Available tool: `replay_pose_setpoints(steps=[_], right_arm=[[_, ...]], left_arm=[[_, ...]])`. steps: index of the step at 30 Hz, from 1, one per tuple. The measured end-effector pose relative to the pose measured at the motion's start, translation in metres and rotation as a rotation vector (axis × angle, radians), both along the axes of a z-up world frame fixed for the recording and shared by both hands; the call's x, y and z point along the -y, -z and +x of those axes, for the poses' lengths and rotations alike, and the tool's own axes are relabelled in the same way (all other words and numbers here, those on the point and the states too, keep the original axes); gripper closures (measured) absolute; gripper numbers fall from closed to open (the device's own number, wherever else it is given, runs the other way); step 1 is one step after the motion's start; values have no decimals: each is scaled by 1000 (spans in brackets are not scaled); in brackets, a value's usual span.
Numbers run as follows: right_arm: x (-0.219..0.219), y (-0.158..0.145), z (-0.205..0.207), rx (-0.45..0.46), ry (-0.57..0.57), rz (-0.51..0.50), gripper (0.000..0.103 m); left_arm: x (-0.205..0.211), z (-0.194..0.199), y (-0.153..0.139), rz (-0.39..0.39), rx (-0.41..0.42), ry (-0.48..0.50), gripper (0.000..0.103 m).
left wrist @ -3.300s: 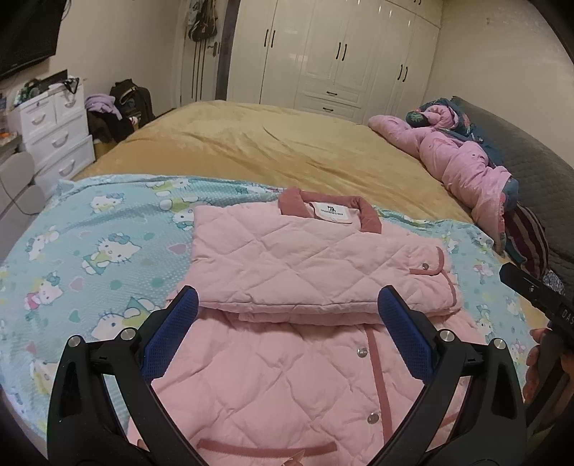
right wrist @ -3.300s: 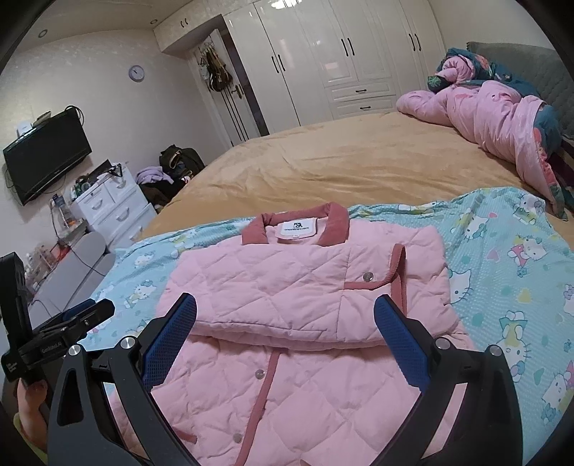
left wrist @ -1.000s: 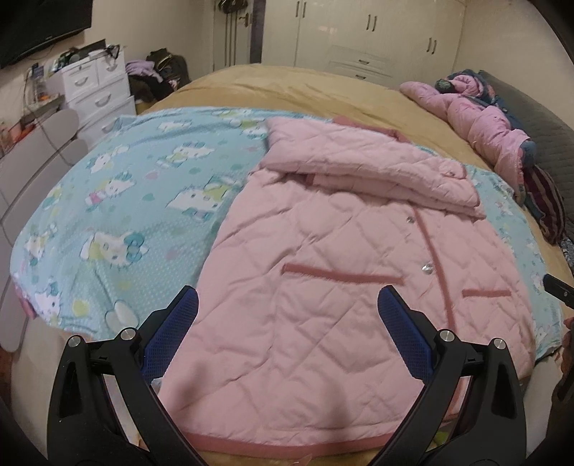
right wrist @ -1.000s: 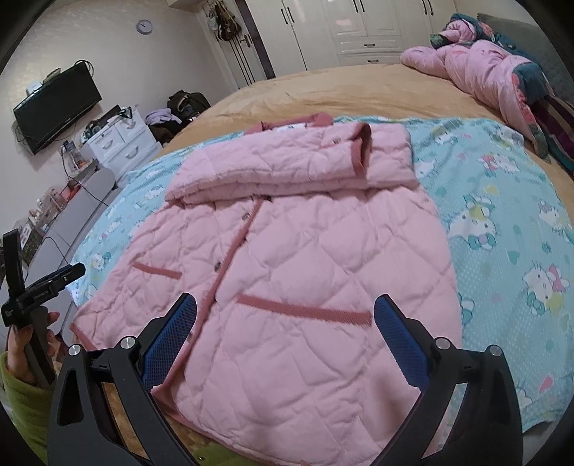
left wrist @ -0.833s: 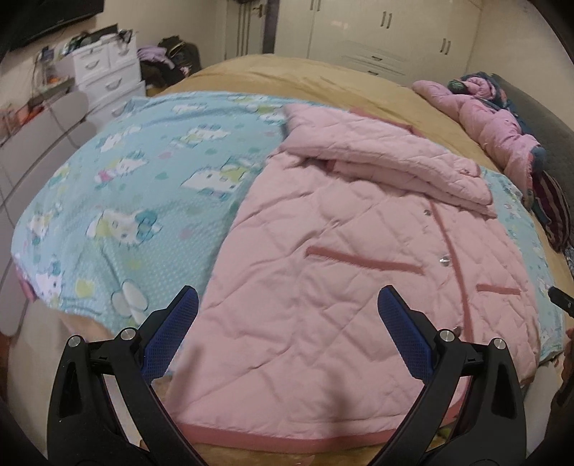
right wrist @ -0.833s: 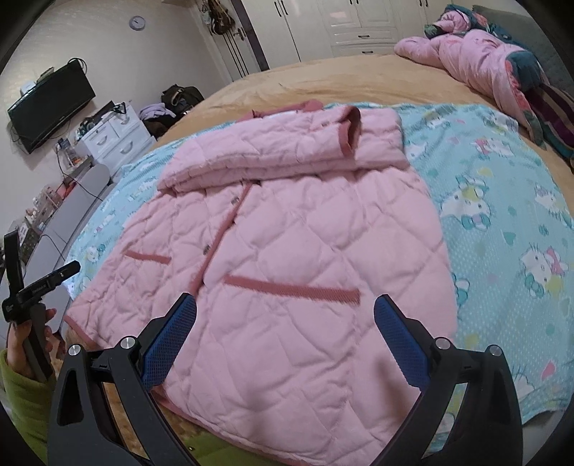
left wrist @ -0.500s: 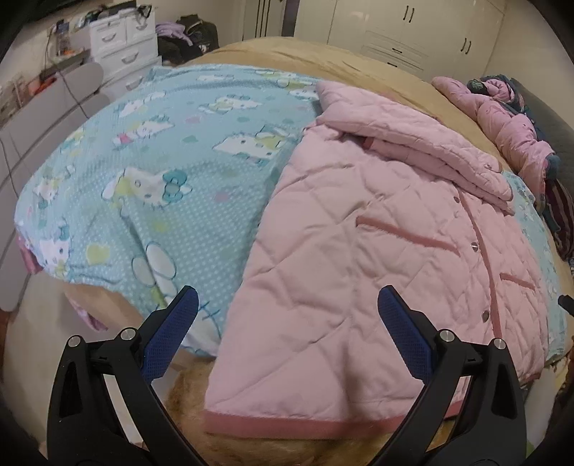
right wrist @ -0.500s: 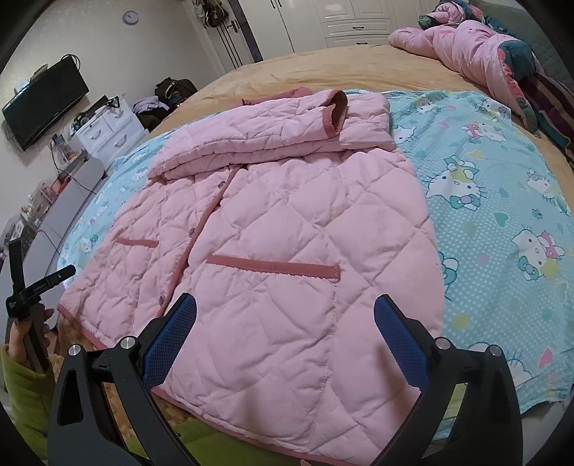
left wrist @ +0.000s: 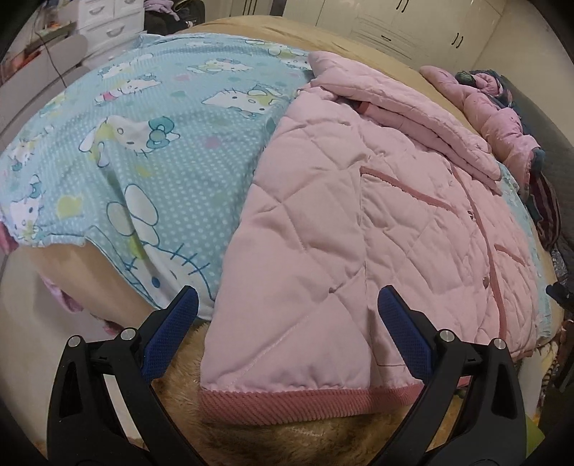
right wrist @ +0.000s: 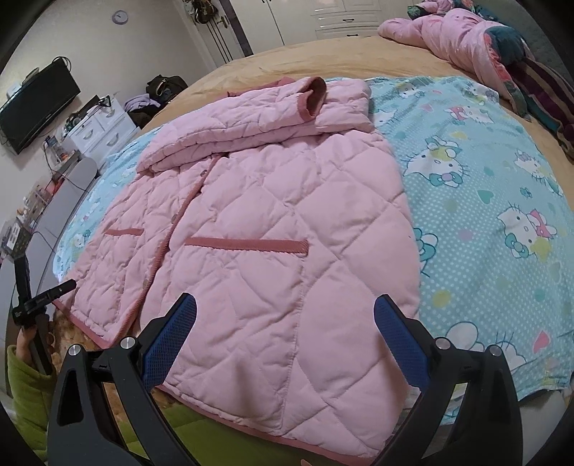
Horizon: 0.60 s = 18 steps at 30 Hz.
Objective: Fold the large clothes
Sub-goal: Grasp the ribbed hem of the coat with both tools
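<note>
Both my tools are down at the foot edge of the bed (right wrist: 323, 53) now, one at each bottom corner of the pink quilted jacket (right wrist: 272, 215). The left hand-held gripper (left wrist: 287, 319) has its blue pads spread wide on either side of the corner, just above the ribbed hem (left wrist: 305, 398), holding nothing. The right hand-held gripper (right wrist: 283, 326) is spread the same way over the other bottom corner, also holding nothing.

Where does the fold stand? The sleeves (right wrist: 251, 118) are already laid across the chest in a thick band near the collar end, so the top is tidied. The long lower body lies flat and buttoned, pockets showing, hem hanging a little over the bed's foot edge. I judge the remaining work is to pinch both hem corners and carry them up over that sleeve band, maybe once more after that.

The jacket lies on a turquoise cartoon-cat sheet (right wrist: 484, 186), itself spread over a tan bedspread. Soft, giving surface, so the padding should slide little. At the far corner of the bed sits a heap of pink bedding (right wrist: 462, 32). White wardrobes (left wrist: 412, 21) line the back wall, a white drawer unit (right wrist: 100, 129) and a wall television (right wrist: 36, 107) stand on the left.
</note>
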State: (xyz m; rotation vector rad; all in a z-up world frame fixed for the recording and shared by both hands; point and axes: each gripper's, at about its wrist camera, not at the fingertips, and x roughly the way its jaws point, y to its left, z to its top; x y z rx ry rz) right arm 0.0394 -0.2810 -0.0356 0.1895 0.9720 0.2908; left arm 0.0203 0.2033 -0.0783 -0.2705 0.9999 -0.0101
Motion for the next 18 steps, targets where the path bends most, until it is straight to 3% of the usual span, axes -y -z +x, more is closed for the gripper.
replay_pose_setpoints(steps=[5,8,13,14,16,18], right_arm=[[3,4,-2,-23,0,-15,4],[8,10,-3,-48,9,-26,4],[16,22,-10,-94,13,-45,4],[18,24,-11,-102,13,-51,4],[22,26,-15,-112,17,-61,4],[29,29,-18,-126,27,-62,4]], left_arm=[[7,-2,-2,-53,46,31,9],[18,-2,-5,24,56,53,14],[25,-4,-14,93,99,68,49],[24,-4,-15,99,102,70,52],[22,-6,-18,108,117,69,70],[19,-8,-21,77,135,70,76]])
